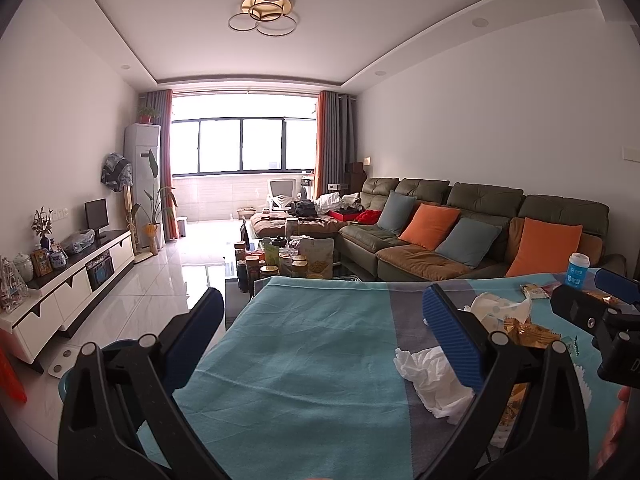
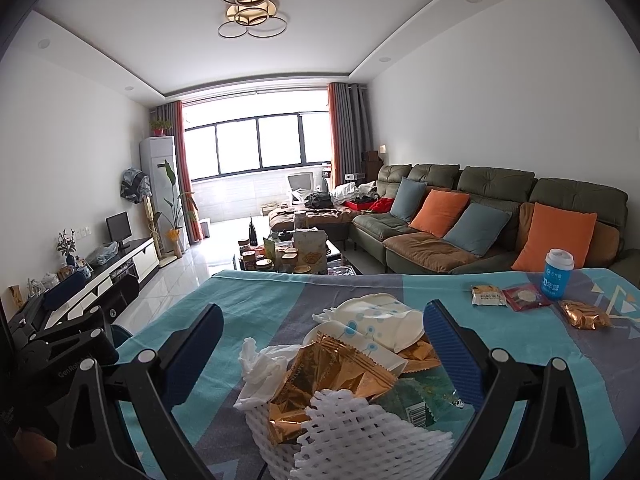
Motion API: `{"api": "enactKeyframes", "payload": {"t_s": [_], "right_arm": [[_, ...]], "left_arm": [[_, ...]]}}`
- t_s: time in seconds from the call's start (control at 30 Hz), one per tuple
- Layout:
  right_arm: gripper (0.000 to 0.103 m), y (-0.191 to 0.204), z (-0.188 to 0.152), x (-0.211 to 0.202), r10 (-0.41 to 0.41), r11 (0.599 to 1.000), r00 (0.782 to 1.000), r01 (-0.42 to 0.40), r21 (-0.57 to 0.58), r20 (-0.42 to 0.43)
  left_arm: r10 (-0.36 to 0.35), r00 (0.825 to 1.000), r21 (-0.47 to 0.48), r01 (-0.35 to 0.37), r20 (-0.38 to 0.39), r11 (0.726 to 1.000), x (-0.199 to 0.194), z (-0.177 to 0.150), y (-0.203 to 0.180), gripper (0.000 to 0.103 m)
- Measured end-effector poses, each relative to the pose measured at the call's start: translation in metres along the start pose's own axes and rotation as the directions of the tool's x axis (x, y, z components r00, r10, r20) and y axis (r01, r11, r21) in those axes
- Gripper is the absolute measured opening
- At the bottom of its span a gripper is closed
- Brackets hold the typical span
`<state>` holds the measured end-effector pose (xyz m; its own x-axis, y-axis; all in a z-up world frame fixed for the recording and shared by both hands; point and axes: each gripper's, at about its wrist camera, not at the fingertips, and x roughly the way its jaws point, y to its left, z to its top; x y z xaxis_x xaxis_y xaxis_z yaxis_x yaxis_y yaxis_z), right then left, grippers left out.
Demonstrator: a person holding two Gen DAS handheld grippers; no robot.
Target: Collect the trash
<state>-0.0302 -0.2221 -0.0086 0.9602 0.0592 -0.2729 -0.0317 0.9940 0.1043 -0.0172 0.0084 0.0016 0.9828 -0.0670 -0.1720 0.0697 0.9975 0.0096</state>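
Note:
A pile of trash lies on the teal and grey tablecloth (image 2: 248,292): a white foam fruit net (image 2: 344,424), gold wrappers (image 2: 336,372), a crumpled white tissue (image 2: 260,368), crushed paper cups (image 2: 376,320) and a green wrapper (image 2: 420,400). My right gripper (image 2: 320,348) is open, its fingers on either side of the pile, just above it. My left gripper (image 1: 324,332) is open over bare cloth, the tissue (image 1: 428,380) just beside its right finger. More snack packets (image 2: 488,295), (image 2: 584,314) lie at the right.
A blue and white cup (image 2: 558,274) stands at the table's far right. A sofa (image 2: 460,216) with cushions stands behind the table. A cluttered coffee table (image 2: 296,256) is ahead. A TV cabinet (image 1: 80,280) lines the left wall. A blue bin rim (image 1: 116,346) shows below the left finger.

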Motion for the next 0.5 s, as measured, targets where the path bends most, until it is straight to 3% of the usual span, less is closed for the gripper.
{"api": "enactKeyframes", "payload": {"t_s": [0.27,0.5], "right_arm": [[0.097,0.000,0.002,0.001,0.009,1.000,1.000,-0.009,-0.001,-0.014],[0.097,-0.013,0.000,0.002,0.032,0.999,0.997,-0.033,-0.004,-0.074]], "left_arm": [[-0.024,1.000,0.001,0.024,-0.017,1.000,0.001,-0.001,-0.003,0.098],[-0.113,0.991,0.034,0.116,-0.077,0.993,0.003,-0.008,-0.011,0.098]]}}
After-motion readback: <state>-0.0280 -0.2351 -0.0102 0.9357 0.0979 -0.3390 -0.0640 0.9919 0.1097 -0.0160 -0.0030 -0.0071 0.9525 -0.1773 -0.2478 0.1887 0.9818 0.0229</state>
